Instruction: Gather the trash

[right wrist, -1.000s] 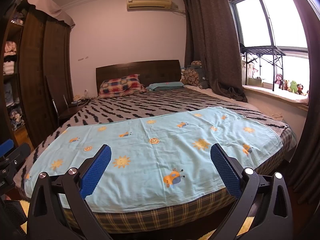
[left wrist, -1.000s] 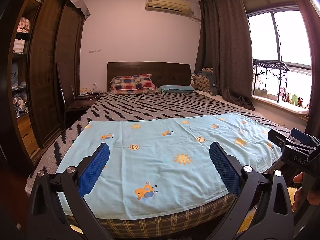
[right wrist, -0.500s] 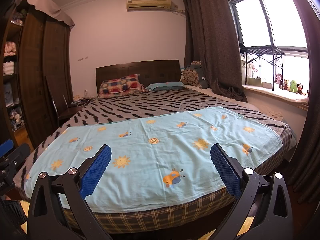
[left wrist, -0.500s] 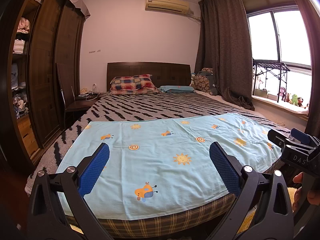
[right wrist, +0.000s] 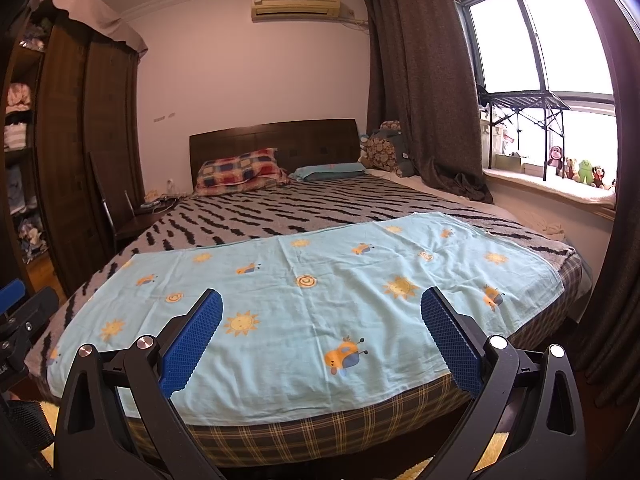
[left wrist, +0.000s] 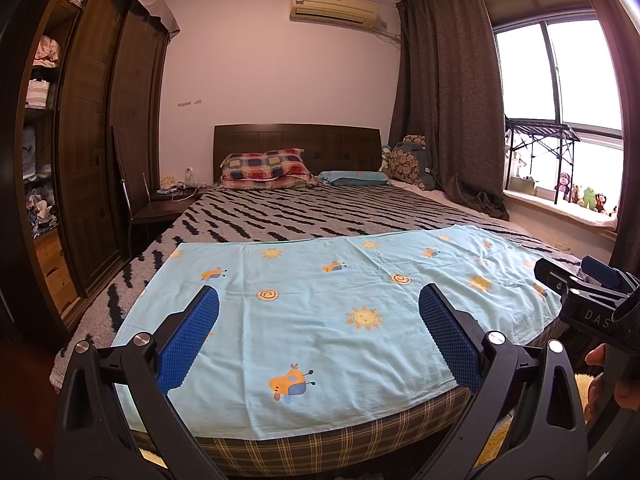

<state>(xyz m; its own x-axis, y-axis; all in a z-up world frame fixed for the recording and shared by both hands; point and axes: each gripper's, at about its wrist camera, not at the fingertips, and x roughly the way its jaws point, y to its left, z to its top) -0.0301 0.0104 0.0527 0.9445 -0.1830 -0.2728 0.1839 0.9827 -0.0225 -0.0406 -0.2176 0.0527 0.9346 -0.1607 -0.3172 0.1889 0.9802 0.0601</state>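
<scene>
Nothing is shifting since a second ago: both grippers are hovering at the foot of a bed (left wrist: pixel 280 220), which is lying under a zebra-striped blanket (left wrist: pixel 304 216) with a light blue cartoon-print sheet (left wrist: pixel 320 320) spread across its near end. Left gripper (left wrist: pixel 319 332) and right gripper (right wrist: pixel 321 334) are both gaping wide, gripping nothing. Trash is not showing anywhere in either view.

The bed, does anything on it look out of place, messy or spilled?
Nothing stands out. The light blue sheet lies flat across the foot of the bed, the pillows sit at the headboard, and no trash shows on it. Both grippers are open and empty.
</scene>
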